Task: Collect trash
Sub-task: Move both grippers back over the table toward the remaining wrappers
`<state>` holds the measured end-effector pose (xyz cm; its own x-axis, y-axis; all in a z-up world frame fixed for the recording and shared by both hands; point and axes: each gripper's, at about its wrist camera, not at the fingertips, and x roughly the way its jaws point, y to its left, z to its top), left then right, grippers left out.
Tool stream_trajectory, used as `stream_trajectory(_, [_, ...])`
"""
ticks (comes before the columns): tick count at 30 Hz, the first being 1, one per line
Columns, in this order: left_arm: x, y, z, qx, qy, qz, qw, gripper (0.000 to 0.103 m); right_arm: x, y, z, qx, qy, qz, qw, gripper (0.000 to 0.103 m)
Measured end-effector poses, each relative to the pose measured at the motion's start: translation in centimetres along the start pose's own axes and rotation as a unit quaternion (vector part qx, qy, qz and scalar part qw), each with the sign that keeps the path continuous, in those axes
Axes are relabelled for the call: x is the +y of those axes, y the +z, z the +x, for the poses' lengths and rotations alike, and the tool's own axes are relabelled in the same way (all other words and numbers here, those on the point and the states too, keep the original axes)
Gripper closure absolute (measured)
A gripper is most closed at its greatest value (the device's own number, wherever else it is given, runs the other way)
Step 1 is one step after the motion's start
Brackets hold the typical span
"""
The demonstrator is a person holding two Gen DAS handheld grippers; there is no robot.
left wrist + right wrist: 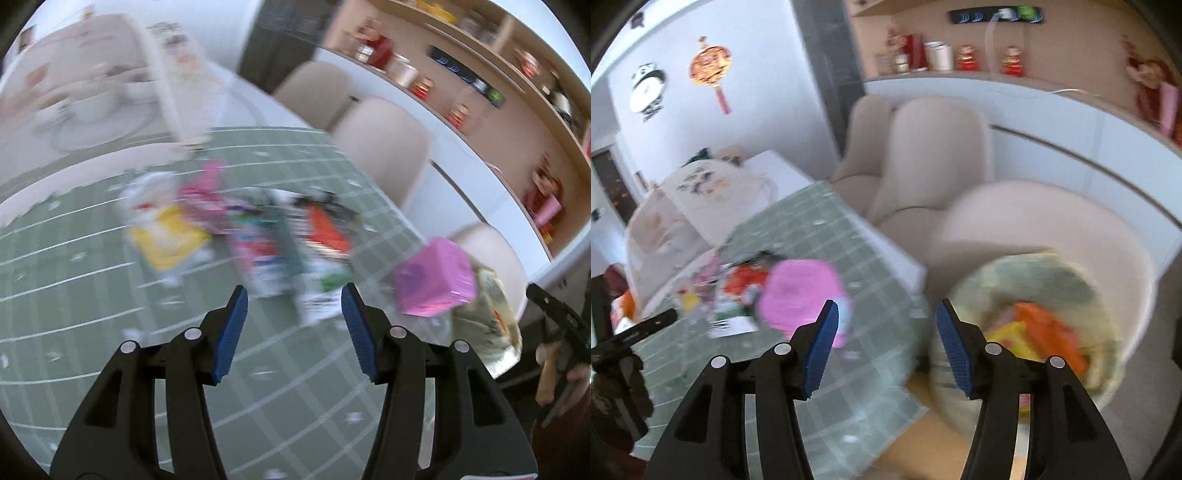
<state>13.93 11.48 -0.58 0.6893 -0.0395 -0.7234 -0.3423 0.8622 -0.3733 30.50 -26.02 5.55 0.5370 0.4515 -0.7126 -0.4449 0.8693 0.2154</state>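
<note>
Both the left gripper [294, 299] and right gripper [886, 314] gape empty above the green grid mat [92, 295], where blurred wrappers [258, 240] lie with long axes pointing toward the mat's far edge.

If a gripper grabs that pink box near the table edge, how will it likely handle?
The pink box looks glossy, perhaps film-wrapped, so it may slip. Its flat faces suggest it slides rather than rolls. It probably holds its shape, though blur hides detail.

You are looking at a sage-green mat [92, 258] ruled with a white grid, wrappers [258, 236] showing yellow, pink, orange and green, a bright pink box [434, 282], beige chairs [934, 147], and black grippers wearing ribbed blue pads [232, 332].
</note>
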Motion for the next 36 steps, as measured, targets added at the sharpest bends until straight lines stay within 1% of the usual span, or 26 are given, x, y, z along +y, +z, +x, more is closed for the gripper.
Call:
stream_trajectory(4, [3.9,0.0,-1.1,-0.006,0.022,-0.015,0.9996,0.053,4.5,-0.7,1.6,0.007,0.037,-0.03,0.999,0.05])
stream_trajectory(7, [5.6,0.3,-1.4,-0.01,0.017,-0.011,0.9998,0.053,7.8,-1.3,2.6,0.014,0.048,-0.065,0.997,0.05])
stream_trajectory(11, [6.0,2.8,-1.2,-0.028,0.005,0.035,0.999,0.053,10.6,-2.3,4.2,0.03,0.031,-0.096,0.994,0.05])
stream_trajectory(14, [5.4,4.8,-0.3,-0.033,-0.006,0.063,0.9974,0.053,11.5,-2.7,5.4,0.038,0.021,-0.105,0.994,0.05])
stream_trajectory(16, [4.6,5.9,0.7,-0.034,-0.01,0.094,0.995,0.053,11.7,-2.9,6.2,0.048,0.019,-0.105,0.993,0.05])
stream_trajectory(17, [4.1,6.5,1.4,-0.03,-0.01,0.113,0.993,0.053,11.9,-3.0,6.7,0.055,0.019,-0.106,0.993,0.05])
stream_trajectory(19, [3.6,7.7,2.8,-0.017,-0.007,0.137,0.9904,0.053,12.2,-3.2,7.4,0.065,0.019,-0.109,0.992,0.05])
stream_trajectory(21, [3.9,9.4,4.7,0.009,0.01,0.143,0.9896,0.053,12.6,-3.3,8.0,0.07,0.022,-0.115,0.991,0.05])
stream_trajectory(22, [4.2,10.3,5.8,0.034,0.014,0.14,0.9895,0.053,12.8,-3.4,8.2,0.07,0.023,-0.119,0.99,0.05])
stream_trajectory(23, [4.5,10.7,6.3,0.045,0.016,0.132,0.9901,0.053,13.1,-3.5,8.4,0.068,0.023,-0.125,0.99,0.05])
stream_trajectory(24, [5.1,11.3,6.8,0.049,0.018,0.112,0.9923,0.053,13.4,-3.6,8.6,0.067,0.022,-0.129,0.989,0.05])
stream_trajectory(26, [5.4,11.4,6.6,0.044,0.008,0.087,0.9952,0.053,14.0,-3.7,9.1,0.071,0.026,-0.135,0.988,0.05])
stream_trajectory(27, [5.4,11.0,6.0,0.026,-0.001,0.076,0.9968,0.053,14.4,-3.7,9.5,0.075,0.029,-0.139,0.987,0.05])
stream_trajectory(28, [5.2,10.5,5.3,0.009,-0.006,0.066,0.9978,0.053,14.7,-3.7,9.9,0.078,0.031,-0.142,0.986,0.05])
stream_trajectory(29, [5.0,9.6,4.3,-0.01,-0.019,0.051,0.9985,0.053,15.2,-3.7,10.4,0.083,0.037,-0.148,0.985,0.05])
stream_trajectory(30, [4.9,8.7,3.6,-0.019,-0.032,0.036,0.9986,0.053,15.6,-3.7,10.7,0.086,0.043,-0.152,0.984,0.05])
stream_trajectory(31, [4.8,8.0,3.2,-0.02,-0.038,0.027,0.9987,0.053,16.0,-3.6,11.1,0.089,0.052,-0.155,0.983,0.05])
stream_trajectory(32, [4.7,7.1,2.9,-0.019,-0.04,0.019,0.9989,0.053,16.6,-3.2,11.6,0.092,0.07,-0.154,0.981,0.05])
stream_trajectory(33, [4.7,5.9,2.3,-0.017,-0.034,0.011,0.9992,0.053,17.1,-2.7,11.9,0.091,0.09,-0.152,0.98,0.05])
stream_trajectory(35, [5.1,4.0,1.4,-0.02,-0.017,0.001,0.9997,0.053,18.6,-1.5,12.9,0.085,0.116,-0.152,0.978,0.05])
stream_trajectory(36, [5.4,3.3,1.0,-0.02,-0.007,0.0,0.9998,0.053,19.6,-0.8,13.7,0.081,0.123,-0.157,0.977,0.05])
